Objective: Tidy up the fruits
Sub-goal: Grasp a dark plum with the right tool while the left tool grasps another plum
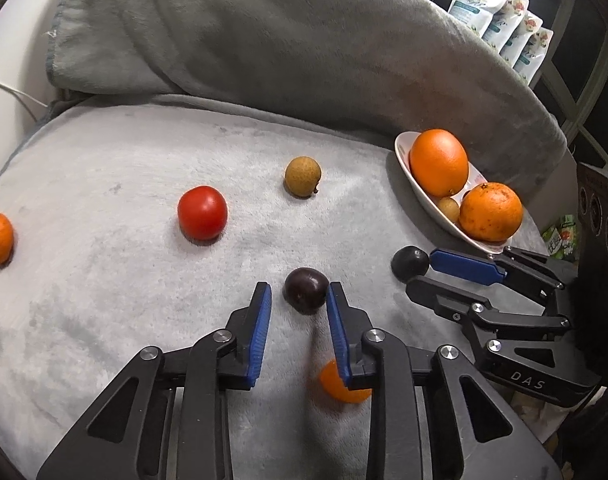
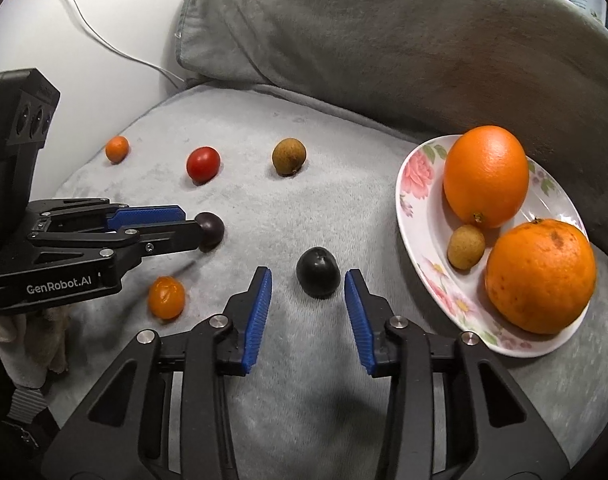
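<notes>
Both tongs are bracketing dark fruits left of the plate [image 2: 414, 216]: left tongs [image 1: 298, 294] touching a plum [image 1: 306, 290], right tongs [image 2: 308, 280] gaping around another [image 2: 318, 271]. Next: squeezing, lifting platewards.

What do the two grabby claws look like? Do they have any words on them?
Both are black plastic with silver screws and triangle-shaped holes. Each finger wears a bumpy blue pad. The left gripper says "GenRobot.AI" in white. The right gripper shows the letters "DAS". Each has a black box on top with round holes.
</notes>
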Demonstrator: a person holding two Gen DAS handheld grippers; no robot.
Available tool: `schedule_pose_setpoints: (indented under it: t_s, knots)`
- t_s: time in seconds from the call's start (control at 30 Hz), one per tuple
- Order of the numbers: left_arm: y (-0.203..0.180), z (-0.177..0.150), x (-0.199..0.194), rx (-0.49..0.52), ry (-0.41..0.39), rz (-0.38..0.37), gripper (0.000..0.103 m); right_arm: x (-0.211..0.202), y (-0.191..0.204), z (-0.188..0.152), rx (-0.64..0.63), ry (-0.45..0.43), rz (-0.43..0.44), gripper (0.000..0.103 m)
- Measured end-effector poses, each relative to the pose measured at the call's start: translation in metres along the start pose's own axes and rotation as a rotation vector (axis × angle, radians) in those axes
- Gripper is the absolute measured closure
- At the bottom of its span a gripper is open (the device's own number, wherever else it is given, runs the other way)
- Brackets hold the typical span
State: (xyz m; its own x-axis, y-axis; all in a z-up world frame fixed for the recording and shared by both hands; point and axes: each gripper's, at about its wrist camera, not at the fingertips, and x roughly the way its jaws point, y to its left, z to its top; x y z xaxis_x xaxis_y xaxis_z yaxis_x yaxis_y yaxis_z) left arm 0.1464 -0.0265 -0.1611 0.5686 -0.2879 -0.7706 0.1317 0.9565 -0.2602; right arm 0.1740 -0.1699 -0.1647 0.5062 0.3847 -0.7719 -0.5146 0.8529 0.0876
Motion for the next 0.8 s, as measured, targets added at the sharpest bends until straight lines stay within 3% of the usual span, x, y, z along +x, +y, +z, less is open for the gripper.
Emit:
schedule_pose_setpoints:
  t_s: [0.5,0.8]
  knots:
    - [-0.011,0.005,0.012,0.038,0.011,0.003,0.082,0.019,-0.002,0.004,-0.014,0.047,-0.033,0.076]
    - [-0.009,0.006,0.009,0.014,0.003,-0.008,0.083,0.016,-0.003,0.004,0.002,0.029,-0.022,0.078]
